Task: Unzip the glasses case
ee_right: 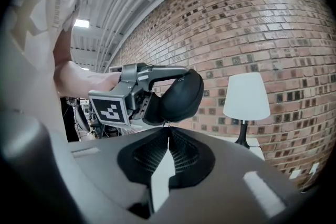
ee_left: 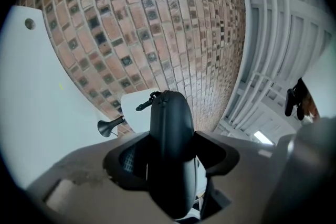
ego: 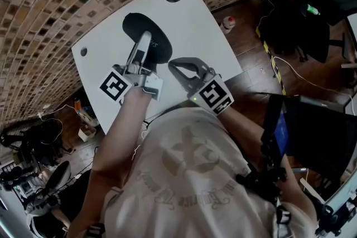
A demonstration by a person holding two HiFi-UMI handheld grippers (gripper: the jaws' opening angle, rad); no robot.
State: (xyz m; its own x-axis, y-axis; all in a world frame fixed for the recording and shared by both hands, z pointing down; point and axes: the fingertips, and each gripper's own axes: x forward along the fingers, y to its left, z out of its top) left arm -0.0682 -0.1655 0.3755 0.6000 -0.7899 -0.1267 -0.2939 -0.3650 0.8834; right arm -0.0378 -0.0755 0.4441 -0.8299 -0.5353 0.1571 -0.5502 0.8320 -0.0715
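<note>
Over the white rectangular table (ego: 195, 25), the left gripper (ego: 143, 48) is clamped on the black oval hard-shell glasses case (ee_left: 170, 128), one jaw across its top and one beneath, and holds it clear of the tabletop. The two shells sit flush along the seam, so the zip looks fully closed and no opening has begun. To the right, the right gripper (ee_right: 168, 132) has its jaws together, with the tips right at the case's lower edge. A small zip pull tab (ee_right: 167, 124) appears to be pinched there, though it is too tiny to confirm. On that reading, the hold and the pinch are made, and running the slider round the seam is all still to do.
</note>
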